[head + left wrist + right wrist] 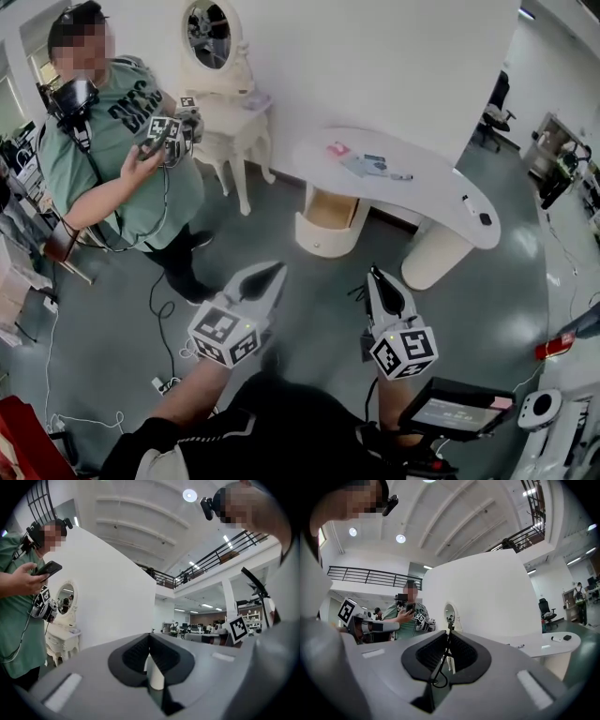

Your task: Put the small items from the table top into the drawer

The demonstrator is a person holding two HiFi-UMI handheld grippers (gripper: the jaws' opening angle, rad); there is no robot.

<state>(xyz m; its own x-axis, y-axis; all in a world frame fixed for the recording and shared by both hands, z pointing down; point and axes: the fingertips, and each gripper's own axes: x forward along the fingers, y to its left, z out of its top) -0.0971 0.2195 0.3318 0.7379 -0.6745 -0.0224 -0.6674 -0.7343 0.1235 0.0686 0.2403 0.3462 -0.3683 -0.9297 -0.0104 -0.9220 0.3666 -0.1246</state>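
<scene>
The white curved table (441,211) stands ahead on the grey floor, well beyond both grippers. On it lie a pink item (337,149), blue-grey items (367,165), a pen (401,176), a white marker (468,200) and a small black item (485,219). Under its left end a drawer (330,211) stands pulled open. My left gripper (275,272) and right gripper (374,274) are held low in front of me, both pointing toward the table. Their jaws meet at the tips, with nothing held. The right gripper view shows the table (553,646) at the right.
A person in a green shirt (122,159) stands at the left, holding a phone and a pair of grippers. A white vanity with an oval mirror (220,103) is against the wall behind. Cables (164,375) trail on the floor at the left. A tablet (455,411) sits near my right side.
</scene>
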